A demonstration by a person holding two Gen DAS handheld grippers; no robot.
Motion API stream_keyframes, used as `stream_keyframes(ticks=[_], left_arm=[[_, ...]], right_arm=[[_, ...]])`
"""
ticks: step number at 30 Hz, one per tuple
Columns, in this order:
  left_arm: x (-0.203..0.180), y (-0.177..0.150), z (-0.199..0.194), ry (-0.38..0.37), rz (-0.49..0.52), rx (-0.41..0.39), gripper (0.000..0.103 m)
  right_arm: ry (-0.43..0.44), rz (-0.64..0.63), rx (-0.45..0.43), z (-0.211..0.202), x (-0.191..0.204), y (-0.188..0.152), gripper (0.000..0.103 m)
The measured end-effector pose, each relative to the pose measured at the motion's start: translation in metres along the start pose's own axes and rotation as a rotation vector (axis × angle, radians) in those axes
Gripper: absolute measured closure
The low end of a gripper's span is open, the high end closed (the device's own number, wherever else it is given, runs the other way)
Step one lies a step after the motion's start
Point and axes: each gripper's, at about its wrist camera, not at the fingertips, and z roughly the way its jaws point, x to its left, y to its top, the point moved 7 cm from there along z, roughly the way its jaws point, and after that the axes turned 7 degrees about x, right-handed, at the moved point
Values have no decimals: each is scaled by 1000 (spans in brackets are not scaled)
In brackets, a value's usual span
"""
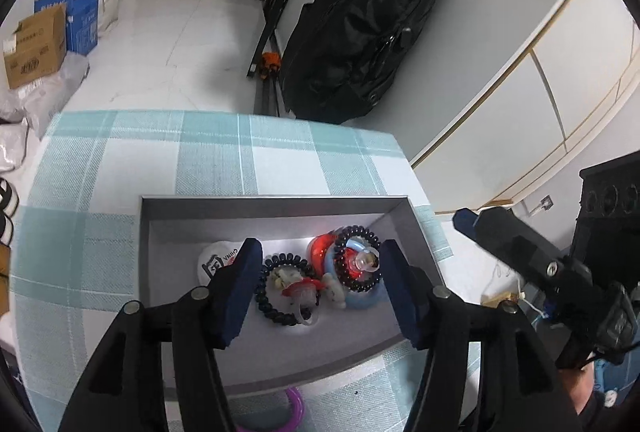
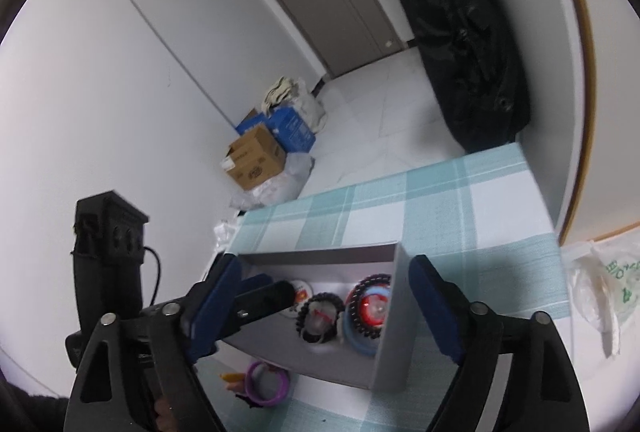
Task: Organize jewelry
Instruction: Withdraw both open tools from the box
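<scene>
A grey open box (image 1: 272, 208) stands on the teal checked tablecloth (image 1: 120, 192). Inside lie a black beaded bracelet (image 1: 266, 296), a second black beaded bracelet (image 1: 356, 260) over a blue ring and red pieces, and a white round badge (image 1: 214, 260). My left gripper (image 1: 320, 272) is open and empty, hovering above the box's jewelry. My right gripper (image 2: 324, 296) is open and empty, above the box (image 2: 396, 332) from the right side. A purple bracelet (image 2: 268, 384) lies on the cloth in front of the box; it also shows in the left wrist view (image 1: 294, 408).
A black bag (image 1: 360, 28) leans on the wall beyond the table. Cardboard and blue boxes (image 1: 40, 36) stand on the floor at left. A white plastic bag (image 2: 600, 288) lies on the right. The right gripper (image 1: 552, 272) shows beside the box.
</scene>
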Motion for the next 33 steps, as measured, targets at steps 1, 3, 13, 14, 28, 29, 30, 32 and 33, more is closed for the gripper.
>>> stream_keyframes(ticks=[1,3,13,14,28,29,30,32,33], left_arm=[[-1,-1,-3,5,6,-8,47],[-1,-3,-5,8,7,-9,46],[0,-22,-24,90,6,-31,46],[0,-24,-27,99,1,-32,46],[8,-53,-67,253,-26,-117,40],[9,-55,-69,267,-23,-121,35],[11,-57,-71,280,-23,-130,33],[14,-62,-77,282,-27,-142,33],[16,-66,-79,281,-29,-144,33]], right_arm=[[8,6,-5,-2,-1,0,14],[-2,14,-14,-6,-4,0,13],[-24,-9,-46,-19,0,-8,5],[-23,-11,-46,-21,1,-9,4],[3,-100,-52,-39,37,-41,1],[4,-105,-51,-41,38,-44,1],[5,-105,-51,-42,39,-46,1],[3,-100,-46,-43,40,-50,1],[5,-95,-43,-43,40,-52,1]])
